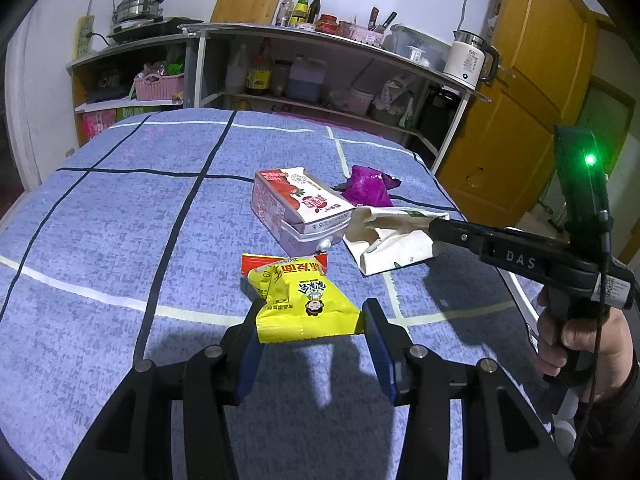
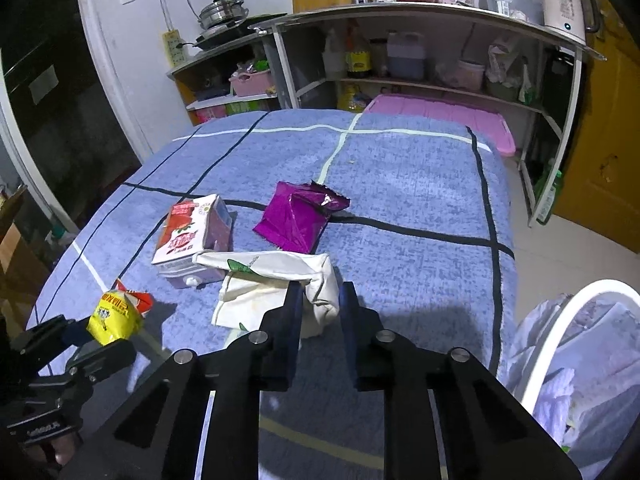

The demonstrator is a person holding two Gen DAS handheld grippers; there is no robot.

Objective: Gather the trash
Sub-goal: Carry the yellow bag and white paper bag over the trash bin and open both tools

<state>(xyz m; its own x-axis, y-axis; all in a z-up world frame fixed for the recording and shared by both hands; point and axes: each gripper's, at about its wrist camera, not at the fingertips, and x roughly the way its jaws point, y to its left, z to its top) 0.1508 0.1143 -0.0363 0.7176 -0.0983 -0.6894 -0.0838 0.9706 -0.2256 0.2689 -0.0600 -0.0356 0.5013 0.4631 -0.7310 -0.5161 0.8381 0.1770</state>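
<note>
A yellow snack packet (image 1: pixel 304 304) sits between the blue pads of my left gripper (image 1: pixel 310 316), which is shut on it; the right wrist view shows the packet (image 2: pixel 114 314) held just above the table. My right gripper (image 2: pixel 320 300) is shut on a crumpled white paper bag (image 2: pixel 260 292), pinching its bunched end. In the left wrist view, the right gripper (image 1: pixel 434 226) clamps the bag (image 1: pixel 392 240) from the right. A pink and white milk carton (image 1: pixel 296 208) (image 2: pixel 192 236) and a purple wrapper (image 1: pixel 366 186) (image 2: pixel 298 216) lie on the cloth beyond.
The blue checked tablecloth (image 1: pixel 120 240) covers the table. A white-rimmed bin (image 2: pixel 560 312) lined with a bag stands off the table's right edge. Metal shelves (image 2: pixel 440 12) with bottles and a kettle (image 1: pixel 466 60) stand behind. A hand (image 1: pixel 580 340) grips the right tool.
</note>
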